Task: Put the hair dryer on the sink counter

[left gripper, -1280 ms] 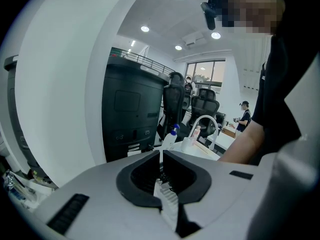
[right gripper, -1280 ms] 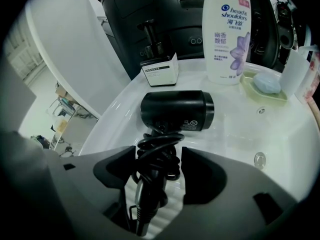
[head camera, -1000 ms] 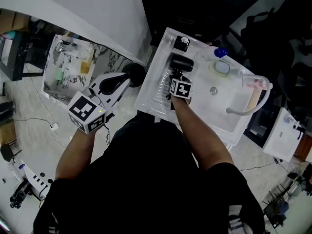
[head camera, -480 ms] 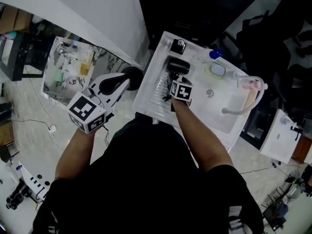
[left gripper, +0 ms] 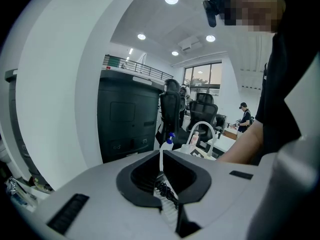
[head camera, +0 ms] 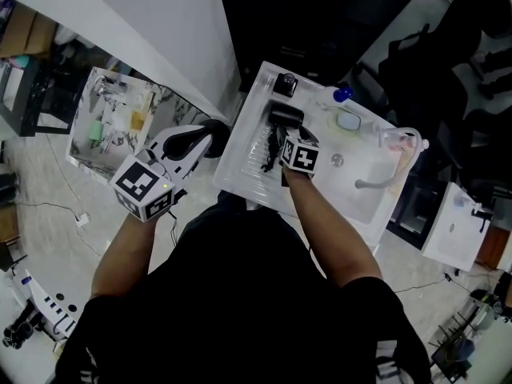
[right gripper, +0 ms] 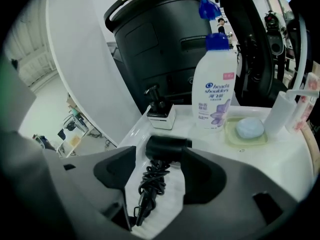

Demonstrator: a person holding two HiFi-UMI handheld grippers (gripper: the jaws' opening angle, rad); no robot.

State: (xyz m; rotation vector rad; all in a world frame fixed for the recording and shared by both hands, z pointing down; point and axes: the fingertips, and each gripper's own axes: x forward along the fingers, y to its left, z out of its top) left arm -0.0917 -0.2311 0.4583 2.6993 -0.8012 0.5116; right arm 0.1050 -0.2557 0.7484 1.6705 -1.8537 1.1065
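Observation:
The black hair dryer (head camera: 285, 117) lies on the white sink counter (head camera: 240, 162), left of the basin. Its coiled cord (right gripper: 151, 178) trails back toward me. My right gripper (head camera: 277, 146) hovers just behind the dryer, open. In the right gripper view the dryer (right gripper: 167, 147) and its cord lie between the spread jaws of this gripper (right gripper: 159, 173), and neither pad touches them. My left gripper (head camera: 210, 128) is off the counter's left edge, shut and empty. In the left gripper view its jaws (left gripper: 162, 176) meet, and the cord shows through the gap.
A shampoo bottle (right gripper: 213, 81), a soap dish (right gripper: 248, 129) and a small white box (right gripper: 161, 115) stand at the back of the counter. The faucet (head camera: 374, 182) arches over the basin at the right. A marbled shelf (head camera: 112, 110) with bottles stands at the left.
The head view has shifted, so the counter sits slightly higher and further left. Both grippers keep nearly the same places relative to the dryer.

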